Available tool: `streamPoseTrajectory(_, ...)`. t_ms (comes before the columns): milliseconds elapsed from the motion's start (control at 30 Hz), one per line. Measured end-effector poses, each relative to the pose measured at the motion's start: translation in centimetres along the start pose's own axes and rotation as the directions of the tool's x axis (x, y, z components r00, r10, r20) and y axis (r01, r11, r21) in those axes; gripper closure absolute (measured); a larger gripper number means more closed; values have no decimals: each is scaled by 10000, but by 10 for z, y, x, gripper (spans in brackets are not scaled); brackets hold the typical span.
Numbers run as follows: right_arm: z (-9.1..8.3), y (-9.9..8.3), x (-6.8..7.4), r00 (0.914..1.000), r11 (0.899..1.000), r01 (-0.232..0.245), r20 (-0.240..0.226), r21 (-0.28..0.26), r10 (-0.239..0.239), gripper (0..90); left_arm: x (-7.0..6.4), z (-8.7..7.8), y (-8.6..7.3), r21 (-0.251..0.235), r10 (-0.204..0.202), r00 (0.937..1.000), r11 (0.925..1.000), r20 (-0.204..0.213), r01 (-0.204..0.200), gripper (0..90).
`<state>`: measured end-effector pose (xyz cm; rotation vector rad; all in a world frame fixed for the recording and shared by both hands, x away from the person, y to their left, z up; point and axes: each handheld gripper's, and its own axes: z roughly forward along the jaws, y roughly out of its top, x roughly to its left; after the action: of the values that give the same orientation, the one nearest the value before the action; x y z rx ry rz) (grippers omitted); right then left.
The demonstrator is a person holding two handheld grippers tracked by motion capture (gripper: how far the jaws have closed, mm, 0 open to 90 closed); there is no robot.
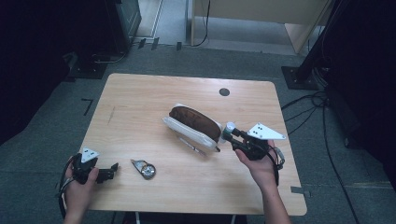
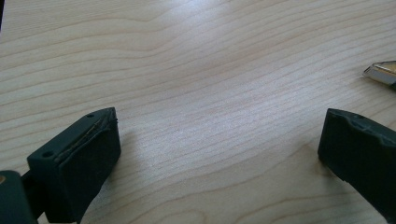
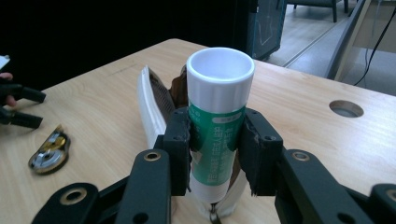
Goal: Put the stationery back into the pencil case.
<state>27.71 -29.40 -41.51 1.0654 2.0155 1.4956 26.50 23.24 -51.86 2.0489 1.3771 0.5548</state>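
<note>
The tube [image 3: 215, 126] is up off the table, clamped between the jaws of the right gripper [image 3: 215, 149] — white cap toward the camera, green band with print too small to read, its lower end cut off behind the jaws. In the high view the same tube [image 1: 229, 127] shows as little more than a pale cap at the gripper's tip [image 1: 229, 134], just off the near right end of the pouch [image 1: 192, 125].

That pouch lies slantwise near the middle of the table [image 1: 140, 93], white-sided with a dark brown top; from the right gripper view the pouch [image 3: 152, 105] sits directly behind the tube and is mostly hidden by it, a zipper pull peeking out at the bottom edge. What is inside it I can't make out.

Over toward the near left corner, a small metal object [image 1: 144, 169] — round, shiny, with a pointed tab — lies flat on the wood; the right gripper view shows it [image 3: 49, 153] too, though what it is stays unclear. A sliver of it [image 2: 382, 73] is cut off at the right edge of the left gripper view.

The left gripper [image 1: 109, 171] is low at the near left edge, and its own view has the jaws spread wide with bare wood between them [image 2: 217, 154]. A dark round hole [image 1: 224, 92] marks the far right of the tabletop.
</note>
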Motion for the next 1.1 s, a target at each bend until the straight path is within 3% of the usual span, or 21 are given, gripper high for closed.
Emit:
streamPoseTrajectory(400, 47, 4, -2, 10000, 9996, -39, -46, 289, 41, 662, 0, 0, 0, 11, 39, 10000, 10000, 25, -39, 0)
streamPoseTrajectory(767, 69, -4, -5, 9996, 9972, -126, -247, 733, 145, 663, 0, 0, 0, 6, 51, 10000, 10000, 39, -52, 0)
streamPoseTrajectory(1100, 86, -18, -10, 9992, 9872, -128, -340, 1588, 185, 663, 0, 0, 0, 7, 52, 10000, 10000, 40, -52, 0)
